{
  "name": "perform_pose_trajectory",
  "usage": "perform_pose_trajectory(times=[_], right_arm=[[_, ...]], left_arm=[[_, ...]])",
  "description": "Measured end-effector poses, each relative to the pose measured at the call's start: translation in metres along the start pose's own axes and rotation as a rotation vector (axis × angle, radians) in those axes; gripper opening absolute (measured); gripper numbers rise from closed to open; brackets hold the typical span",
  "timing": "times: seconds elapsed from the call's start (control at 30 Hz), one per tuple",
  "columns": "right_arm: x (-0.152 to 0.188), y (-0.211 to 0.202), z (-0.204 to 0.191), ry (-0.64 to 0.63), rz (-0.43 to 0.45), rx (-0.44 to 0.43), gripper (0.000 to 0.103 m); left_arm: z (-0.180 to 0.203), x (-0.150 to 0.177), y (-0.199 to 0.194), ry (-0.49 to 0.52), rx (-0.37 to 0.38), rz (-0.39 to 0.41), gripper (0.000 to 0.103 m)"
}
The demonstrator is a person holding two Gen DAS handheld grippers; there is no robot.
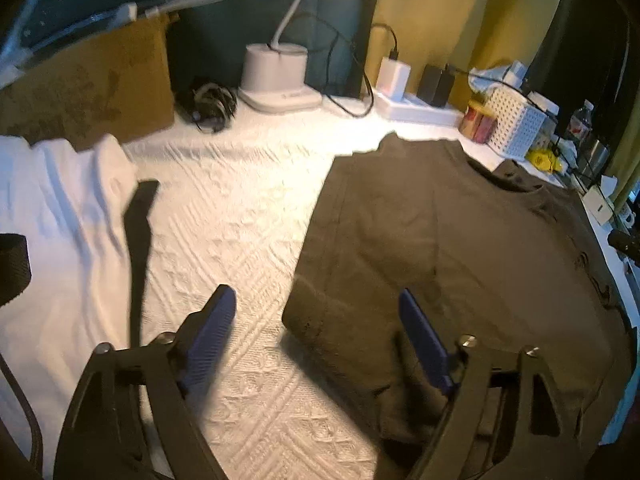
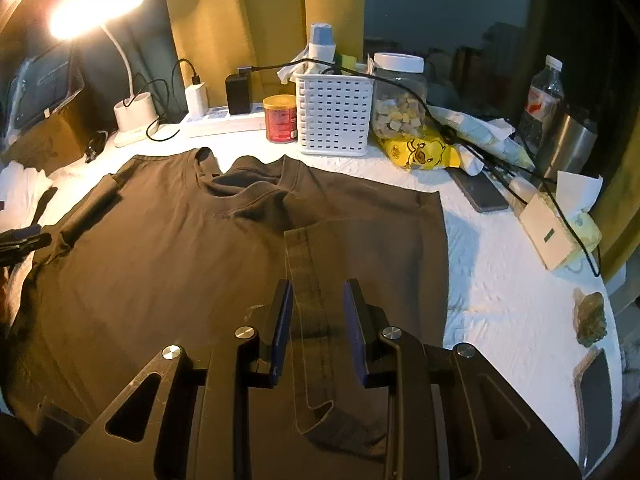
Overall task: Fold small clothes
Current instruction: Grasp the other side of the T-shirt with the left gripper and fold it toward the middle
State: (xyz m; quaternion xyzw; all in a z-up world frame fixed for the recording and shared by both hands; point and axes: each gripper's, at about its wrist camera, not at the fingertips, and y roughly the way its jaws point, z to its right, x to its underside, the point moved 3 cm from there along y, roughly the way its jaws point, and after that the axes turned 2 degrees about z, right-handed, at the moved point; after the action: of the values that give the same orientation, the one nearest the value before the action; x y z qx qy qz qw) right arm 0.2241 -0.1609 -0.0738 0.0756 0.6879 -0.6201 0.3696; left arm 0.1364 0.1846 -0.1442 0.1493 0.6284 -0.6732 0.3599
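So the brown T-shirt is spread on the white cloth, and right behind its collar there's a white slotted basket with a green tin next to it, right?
Not quite: the tin is red, not green. The right wrist view shows it standing beside the white slotted basket, behind the collar of the brown T-shirt spread on the white cloth.

Home: cluttered desk (image 2: 500, 280), lamp (image 2: 96, 8)
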Motion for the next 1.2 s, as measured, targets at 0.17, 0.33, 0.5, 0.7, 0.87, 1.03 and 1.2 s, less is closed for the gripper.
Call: perform_pose_trajectory(times=[0.17,0.33,0.5,0.7,0.87,1.03,1.2], right_arm=[[-0.001,-0.012,0.002,0.008,0.032,-0.003,0.028],[0.003,-0.016,0.004,0.009,0.042,-0.013,0.028],[0.006,-0.023,0.017,0.031,0.063,-0.007,0.028],[0.018,-0.025,0.038,0.072,0.067,-0.004,0.028],[0.031,-0.027,0.053,0.103,0.065,-0.006,0.028],[0.041,-0.027,0.071,0.143,0.065,0.0,0.028],[0.047,-0.028,0.087,0.174,0.075,0.008,0.028]], left_arm=[[0.002,0.001,0.002,0.018,0.046,-0.005,0.052],[0.003,0.0,0.001,-0.003,0.09,-0.02,0.015],[0.015,-0.004,-0.009,0.005,0.118,0.011,0.008],[0.047,-0.014,-0.022,0.038,0.213,0.073,0.008],[0.079,-0.014,-0.016,0.102,0.24,0.054,0.008],[0.102,-0.008,-0.008,0.16,0.254,0.015,0.008],[0.12,0.005,0.001,0.226,0.253,-0.044,0.008]])
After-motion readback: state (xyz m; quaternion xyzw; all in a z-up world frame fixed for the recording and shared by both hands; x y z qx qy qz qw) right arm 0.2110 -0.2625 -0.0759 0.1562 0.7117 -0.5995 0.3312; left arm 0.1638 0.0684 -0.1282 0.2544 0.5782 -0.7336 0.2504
